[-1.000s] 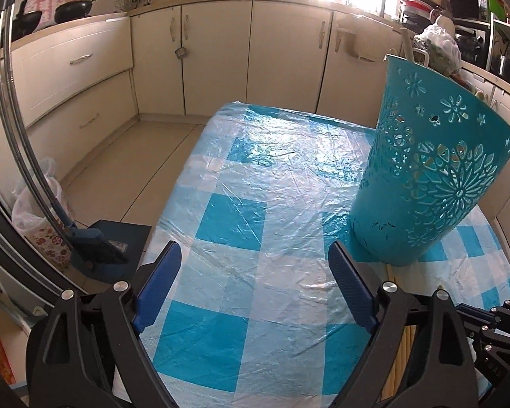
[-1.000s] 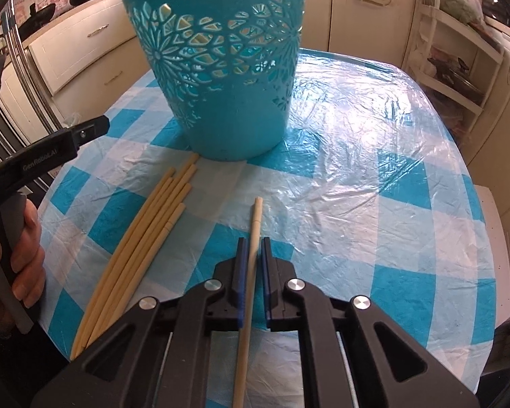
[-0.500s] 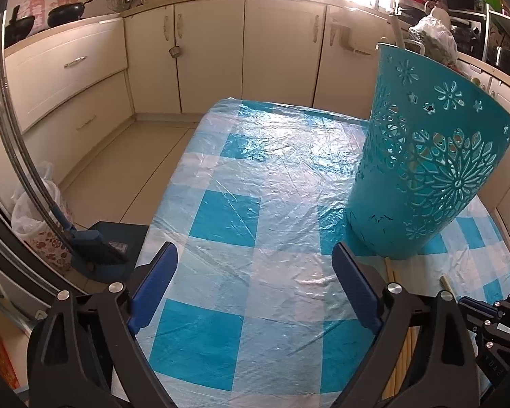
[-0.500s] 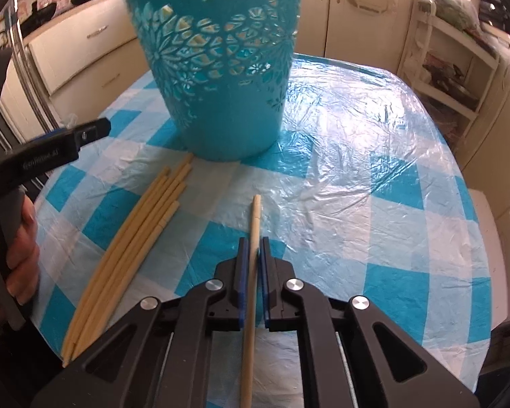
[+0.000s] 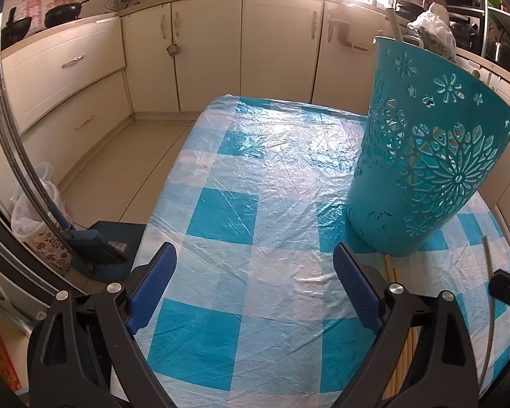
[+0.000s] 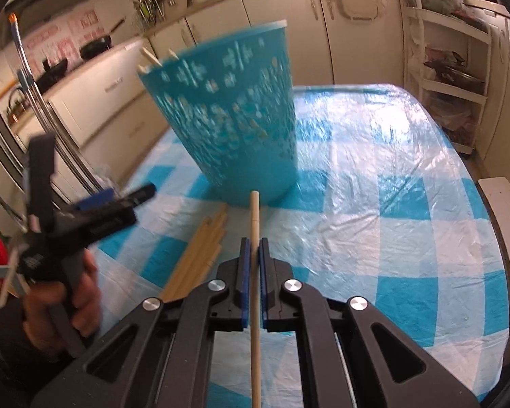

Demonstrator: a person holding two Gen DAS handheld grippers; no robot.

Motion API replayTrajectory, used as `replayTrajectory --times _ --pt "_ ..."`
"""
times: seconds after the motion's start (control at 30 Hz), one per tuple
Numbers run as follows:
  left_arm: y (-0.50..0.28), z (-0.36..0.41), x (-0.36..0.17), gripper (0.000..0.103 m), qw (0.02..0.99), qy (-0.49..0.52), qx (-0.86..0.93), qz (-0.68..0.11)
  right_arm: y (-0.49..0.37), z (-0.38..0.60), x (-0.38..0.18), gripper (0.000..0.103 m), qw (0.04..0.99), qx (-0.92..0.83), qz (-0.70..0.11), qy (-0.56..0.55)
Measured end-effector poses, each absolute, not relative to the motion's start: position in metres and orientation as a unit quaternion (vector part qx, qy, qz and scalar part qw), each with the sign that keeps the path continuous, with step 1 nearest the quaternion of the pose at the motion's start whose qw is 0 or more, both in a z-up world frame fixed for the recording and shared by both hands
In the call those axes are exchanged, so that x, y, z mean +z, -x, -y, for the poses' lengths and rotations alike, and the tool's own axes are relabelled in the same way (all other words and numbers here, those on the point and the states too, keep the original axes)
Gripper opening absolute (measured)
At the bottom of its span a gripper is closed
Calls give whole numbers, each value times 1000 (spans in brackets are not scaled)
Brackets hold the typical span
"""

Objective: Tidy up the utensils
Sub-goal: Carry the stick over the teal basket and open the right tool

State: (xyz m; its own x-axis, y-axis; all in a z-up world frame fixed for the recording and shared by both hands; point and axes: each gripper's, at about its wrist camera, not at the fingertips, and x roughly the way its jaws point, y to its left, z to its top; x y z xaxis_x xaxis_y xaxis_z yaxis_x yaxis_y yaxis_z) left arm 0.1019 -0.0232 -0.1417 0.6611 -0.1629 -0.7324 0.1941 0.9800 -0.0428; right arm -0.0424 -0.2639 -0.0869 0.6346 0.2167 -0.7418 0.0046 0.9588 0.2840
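Kitchen w/ cream cabinets (image 5: 282, 51) round the walls, woks (image 5: 68, 13) on the far counter, a white shelf rack (image 6: 452, 78) at the side. No brand or label readable anywhere: pink-red wall prints by the woks too blurred, and white lettering on the left tool's body in the right wrist view too smeared to make out.

Table (image 5: 255, 183) in the middle, blue-and-white check cloth under crinkly clear plastic. On it a teal plastic basket (image 5: 425, 156) w/ cut-out flower pattern, upright, narrower at the base; chopstick tips (image 6: 149, 59) poke out over its rim, a few more visible thru the cut-outs.

Right gripper (image 6: 252, 258): jaws pinched nearly together on a single pale wooden chopstick (image 6: 254, 217), which runs straight fwd between the blue pads, its tip just in front of the basket base and lifted clear of the cloth.

Left gripper (image 5: 255, 289): jaws wide apart, nothing between them, just bare cloth below. It sits left of the basket; the person's hand (image 6: 68, 299) wraps its handle.

Loose bundle of chopsticks (image 6: 200, 251) lies flat on the cloth, between the two grippers, ends pointing at the basket base and stopping just short of it. Basket and left tool blurred in the right wrist view.

Broom & dustpan (image 5: 95, 241) on the floor past the table's left edge, next to a plastic bag (image 5: 34, 217).
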Motion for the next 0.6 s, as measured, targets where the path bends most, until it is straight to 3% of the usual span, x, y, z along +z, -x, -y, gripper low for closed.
replayTrajectory --times 0.33,0.6 --pt "-102 24 -142 90 910 -25 -95 -402 44 271 -3 6 932 92 -307 -169" --pt "-103 25 -143 90 910 -24 -95 -402 1 261 76 6 966 94 -168 -172"
